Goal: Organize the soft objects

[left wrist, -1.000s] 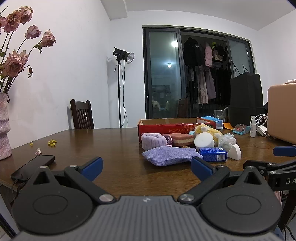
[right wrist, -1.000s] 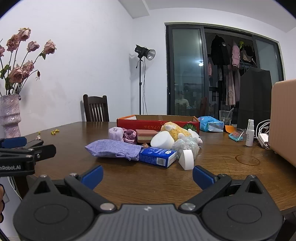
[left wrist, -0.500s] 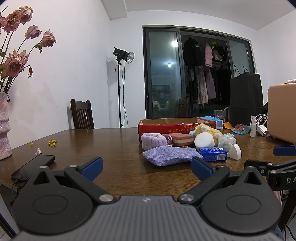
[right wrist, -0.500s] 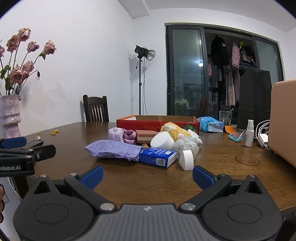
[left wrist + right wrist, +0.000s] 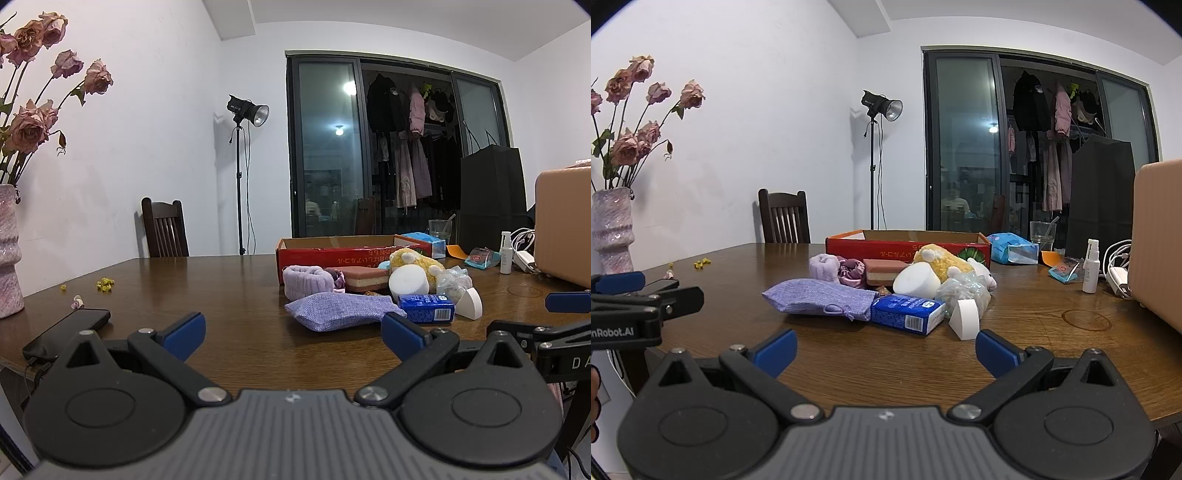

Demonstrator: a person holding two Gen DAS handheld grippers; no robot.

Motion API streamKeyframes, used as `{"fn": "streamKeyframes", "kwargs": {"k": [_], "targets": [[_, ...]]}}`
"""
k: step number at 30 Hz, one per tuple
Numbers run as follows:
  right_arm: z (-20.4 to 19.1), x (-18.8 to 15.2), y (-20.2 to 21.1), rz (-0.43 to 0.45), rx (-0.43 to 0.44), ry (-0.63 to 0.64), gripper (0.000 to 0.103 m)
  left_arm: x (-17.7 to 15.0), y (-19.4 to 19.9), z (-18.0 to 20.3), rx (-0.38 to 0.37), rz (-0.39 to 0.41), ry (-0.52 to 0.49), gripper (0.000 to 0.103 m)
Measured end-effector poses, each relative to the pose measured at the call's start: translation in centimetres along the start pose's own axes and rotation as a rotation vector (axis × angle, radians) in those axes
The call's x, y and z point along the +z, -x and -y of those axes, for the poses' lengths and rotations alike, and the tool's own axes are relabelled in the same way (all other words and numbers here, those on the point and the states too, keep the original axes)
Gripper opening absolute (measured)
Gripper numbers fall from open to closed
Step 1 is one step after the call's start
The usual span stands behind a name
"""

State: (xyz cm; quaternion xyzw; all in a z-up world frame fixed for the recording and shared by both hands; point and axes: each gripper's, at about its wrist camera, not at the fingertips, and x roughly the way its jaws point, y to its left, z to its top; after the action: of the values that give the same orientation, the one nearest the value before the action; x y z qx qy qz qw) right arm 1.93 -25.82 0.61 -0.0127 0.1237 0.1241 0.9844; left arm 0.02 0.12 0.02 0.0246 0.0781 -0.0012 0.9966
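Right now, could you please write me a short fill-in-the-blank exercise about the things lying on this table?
1. The box behind the pile of soft things is ____ in colour.
2. The drawstring pouch lying in front of the pile is ____ in colour.
3. Both the left gripper and the right gripper have their jaws ____.
4. The vase holds dried ____.

Missing words: red; purple; open; roses

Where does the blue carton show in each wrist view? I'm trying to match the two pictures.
Left wrist view: the blue carton lies right of centre, just right of the purple pouch.
Right wrist view: the blue carton lies near centre, again just right of the pouch.
Shared landmark: the red cardboard box behind the pile.
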Motion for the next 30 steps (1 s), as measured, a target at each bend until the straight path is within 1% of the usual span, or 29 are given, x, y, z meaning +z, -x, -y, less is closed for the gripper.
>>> {"fn": "streamKeyframes", "kwargs": {"k": [30], "targets": [[0.14,-0.03,0.00,0.002,0.003,-0.001,0.103,0.07,-0.06,-0.06,0.002,0.002,0.002,0.103]]}}
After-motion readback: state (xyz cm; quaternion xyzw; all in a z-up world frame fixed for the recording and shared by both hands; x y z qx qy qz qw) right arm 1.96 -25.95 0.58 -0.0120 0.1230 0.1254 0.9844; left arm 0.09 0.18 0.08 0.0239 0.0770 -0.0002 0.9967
